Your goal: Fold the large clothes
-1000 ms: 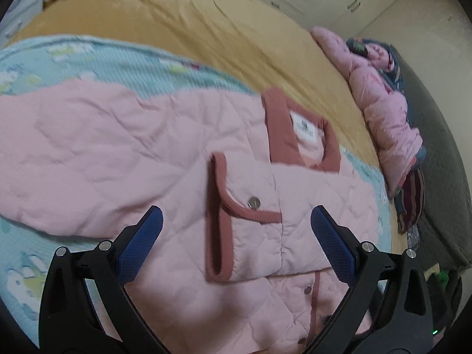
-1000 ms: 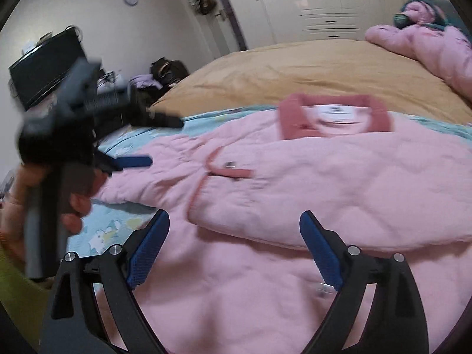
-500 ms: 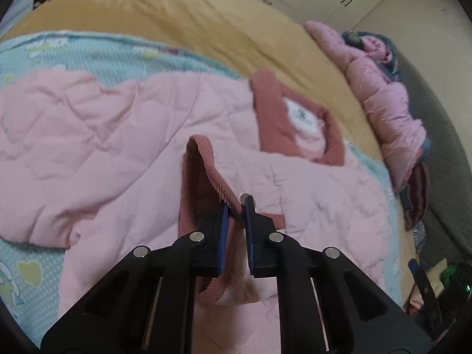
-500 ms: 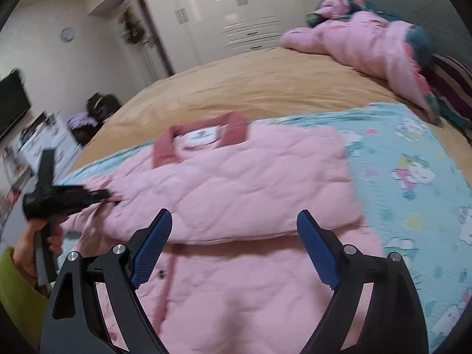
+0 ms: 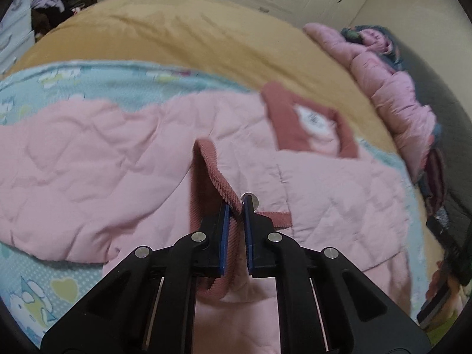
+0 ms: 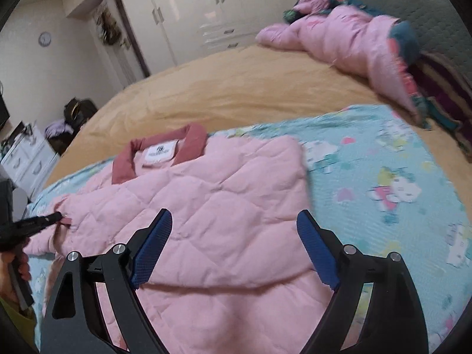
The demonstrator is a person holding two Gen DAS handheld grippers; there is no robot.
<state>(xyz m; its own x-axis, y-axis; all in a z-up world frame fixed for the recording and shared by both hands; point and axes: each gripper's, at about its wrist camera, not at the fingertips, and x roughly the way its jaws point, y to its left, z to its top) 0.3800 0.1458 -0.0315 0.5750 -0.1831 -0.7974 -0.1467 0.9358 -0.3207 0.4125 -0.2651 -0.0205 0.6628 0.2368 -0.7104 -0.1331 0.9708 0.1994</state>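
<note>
jacket (image 6: 224,206) on blanket (image 6: 383,177) | second jacket (image 6: 348,38) behind, by headboard (image 6: 427,8)

Bare tan bedspread (image 6: 250,88) runs wide beyond the jacket (image 6: 221,206), and open blue sheet (image 6: 383,177) lies to its right, both passable. The right gripper (image 6: 233,247) hangs spread over the jacket with nothing between its 2 fingers. A pink coat (image 6: 354,38) blocks the far right corner, and the left gripper (image 5: 235,206) holds the jacket's left edge.

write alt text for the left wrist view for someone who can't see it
The left gripper is shut on the dark pink ribbed cuff of a pale pink quilted jacket spread on a blue cartoon-print blanket. Beyond lie a tan bedspread and another pink coat.
</note>
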